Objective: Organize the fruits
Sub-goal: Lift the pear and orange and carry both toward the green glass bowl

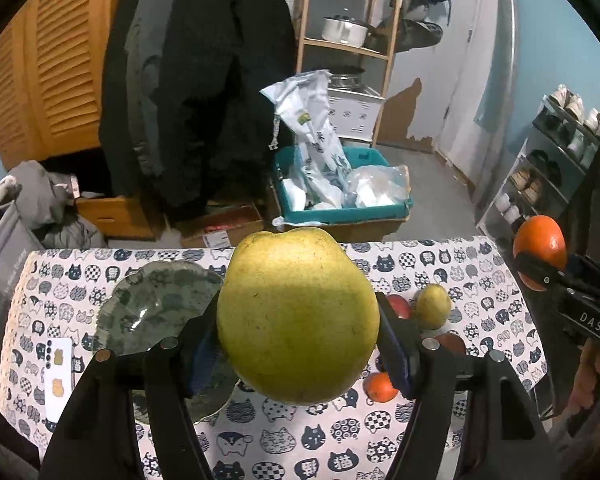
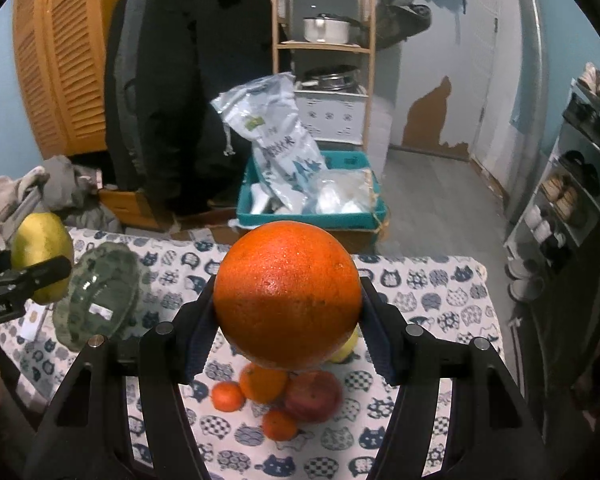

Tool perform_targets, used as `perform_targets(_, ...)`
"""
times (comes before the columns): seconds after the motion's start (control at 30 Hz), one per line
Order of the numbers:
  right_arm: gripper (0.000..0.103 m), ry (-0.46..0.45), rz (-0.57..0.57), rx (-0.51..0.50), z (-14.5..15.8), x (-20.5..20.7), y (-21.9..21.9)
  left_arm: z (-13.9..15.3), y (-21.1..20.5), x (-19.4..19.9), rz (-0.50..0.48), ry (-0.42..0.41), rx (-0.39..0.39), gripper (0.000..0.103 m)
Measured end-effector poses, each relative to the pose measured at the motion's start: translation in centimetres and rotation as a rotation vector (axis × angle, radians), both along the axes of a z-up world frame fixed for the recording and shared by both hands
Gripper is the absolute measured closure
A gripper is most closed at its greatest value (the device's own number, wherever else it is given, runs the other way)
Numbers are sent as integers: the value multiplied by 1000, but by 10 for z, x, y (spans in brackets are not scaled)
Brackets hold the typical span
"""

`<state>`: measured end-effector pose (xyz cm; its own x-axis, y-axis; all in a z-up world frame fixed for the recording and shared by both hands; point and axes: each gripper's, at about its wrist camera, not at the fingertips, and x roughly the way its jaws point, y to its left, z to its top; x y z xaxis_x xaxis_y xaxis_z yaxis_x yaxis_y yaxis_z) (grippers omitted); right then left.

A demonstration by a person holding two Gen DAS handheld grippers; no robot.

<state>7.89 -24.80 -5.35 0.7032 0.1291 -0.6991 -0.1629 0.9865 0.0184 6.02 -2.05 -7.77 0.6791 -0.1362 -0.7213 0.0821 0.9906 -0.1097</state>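
My left gripper (image 1: pixel 298 344) is shut on a large yellow-green pear (image 1: pixel 298 316), held above the cat-print tablecloth (image 1: pixel 300 448). A green glass plate (image 1: pixel 156 304) lies on the cloth just left of it. My right gripper (image 2: pixel 286 328) is shut on a big orange (image 2: pixel 287 296), raised over a cluster of fruit: an orange (image 2: pixel 263 383), two small mandarins (image 2: pixel 228 396), a red apple (image 2: pixel 314 396) and a yellow fruit (image 2: pixel 346 350) mostly hidden. In the left wrist view the orange (image 1: pixel 540 244) and right gripper appear at the far right. The pear (image 2: pixel 42 254) shows at the left of the right wrist view.
On the cloth near the pear lie a small yellow pear (image 1: pixel 433 306), a red apple (image 1: pixel 398 306) and a mandarin (image 1: pixel 380 386). Beyond the table's far edge stand a teal bin (image 1: pixel 340 208) with bags, cardboard boxes, hanging dark coats, a wooden shelf and a shoe rack (image 1: pixel 552 168).
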Motion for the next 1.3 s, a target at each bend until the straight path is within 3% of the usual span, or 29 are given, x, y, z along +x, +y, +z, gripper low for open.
perform_targets(0.53, 38, 18, 139, 10, 1, 28, 89, -11, 66, -1, 125, 24, -1, 32)
perform_targets(1.0, 38, 99, 273, 33, -23, 56, 181, -35, 133, 1, 238, 78, -3, 32)
perform_targets(1.3, 38, 158, 332, 28, -46, 71, 235, -67, 161, 8, 274, 154, 5, 32)
